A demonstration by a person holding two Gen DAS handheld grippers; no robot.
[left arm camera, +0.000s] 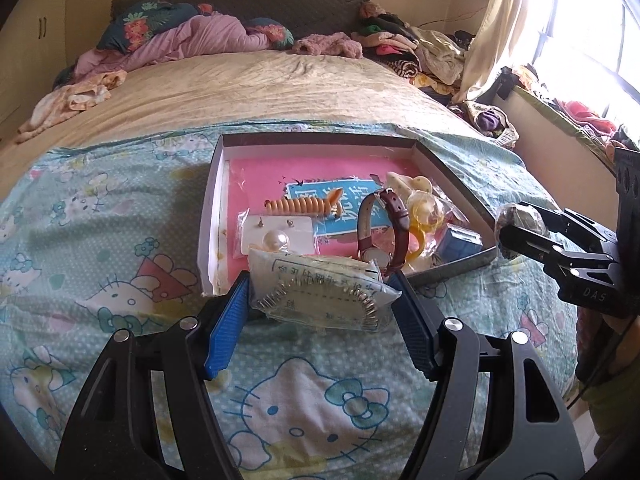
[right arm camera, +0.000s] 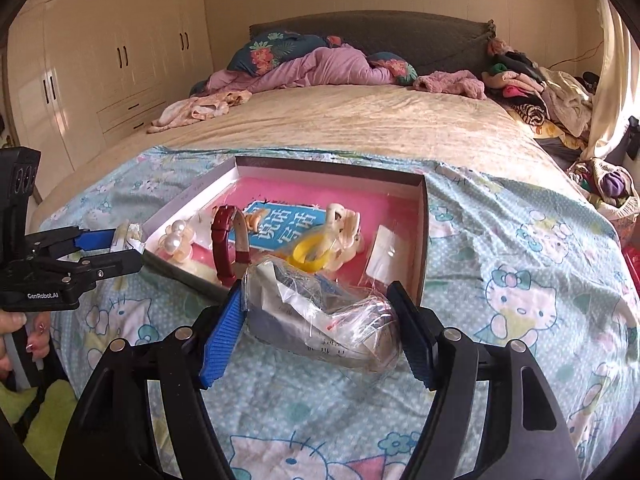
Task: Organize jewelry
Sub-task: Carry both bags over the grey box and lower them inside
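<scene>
While each gripper clamps a plastic packet, both hover beside the tray, delivery next.

box liner pink | watch strap maroon | bedsheet aqua (cartoon-cat print)

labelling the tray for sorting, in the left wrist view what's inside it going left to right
pearl earring card → orange spiral clip → watch → yellow clip → blue box
</scene>
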